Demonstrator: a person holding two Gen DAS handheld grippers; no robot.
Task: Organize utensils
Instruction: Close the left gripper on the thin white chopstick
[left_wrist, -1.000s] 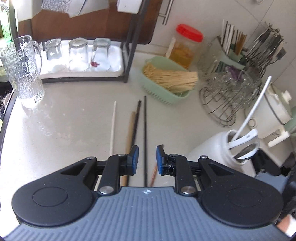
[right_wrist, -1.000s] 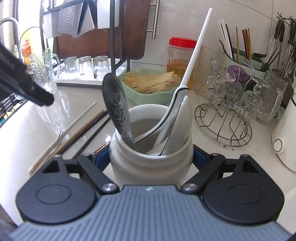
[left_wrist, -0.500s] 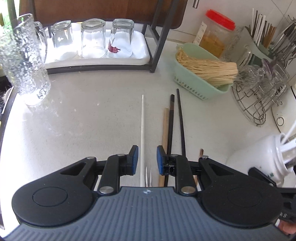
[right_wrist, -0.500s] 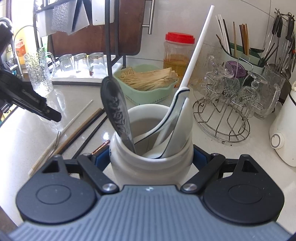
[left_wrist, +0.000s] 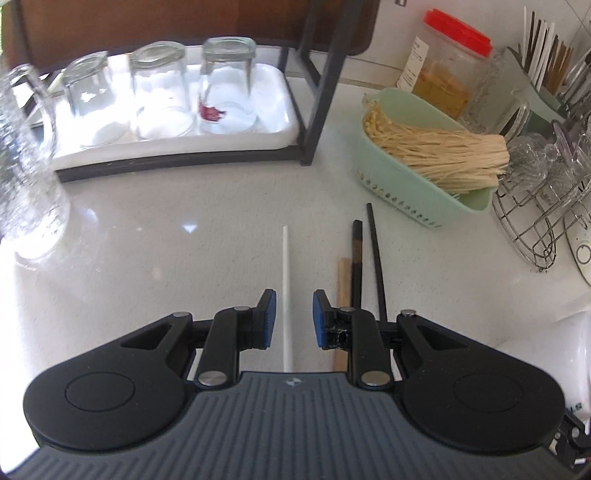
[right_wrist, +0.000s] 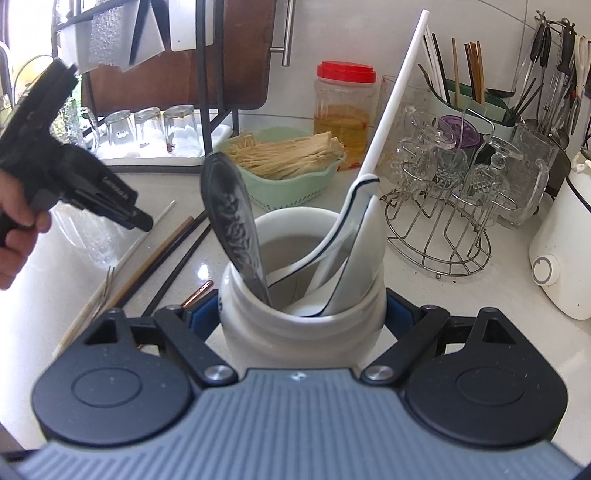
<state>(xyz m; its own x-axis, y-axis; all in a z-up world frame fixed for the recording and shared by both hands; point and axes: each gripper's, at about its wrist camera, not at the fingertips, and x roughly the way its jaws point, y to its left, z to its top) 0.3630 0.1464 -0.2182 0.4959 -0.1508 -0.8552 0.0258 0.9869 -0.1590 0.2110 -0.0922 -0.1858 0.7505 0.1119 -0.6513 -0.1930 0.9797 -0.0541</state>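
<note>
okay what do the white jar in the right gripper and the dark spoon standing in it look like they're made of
White jar: probably glazed ceramic, going by its thick rounded rim and smooth glossy white surface. Dark spoon: likely metal, grey with a dull sheen and an embossed floral pattern on the back of its bowl; coated plastic can't be ruled out.

The table is pale speckled stone, polished and glossy. Between the left tool's blue rubbery pads lies a smooth white chopstick, probably plastic. Just right of that tool: one matt bare-wood chopstick and two glossy black ones. The right tool, matt black plastic with bright metal pivots, grips a glazed white ceramic jar. The jar contains an embossed metal spoon and glossy ceramic spoons.
</note>
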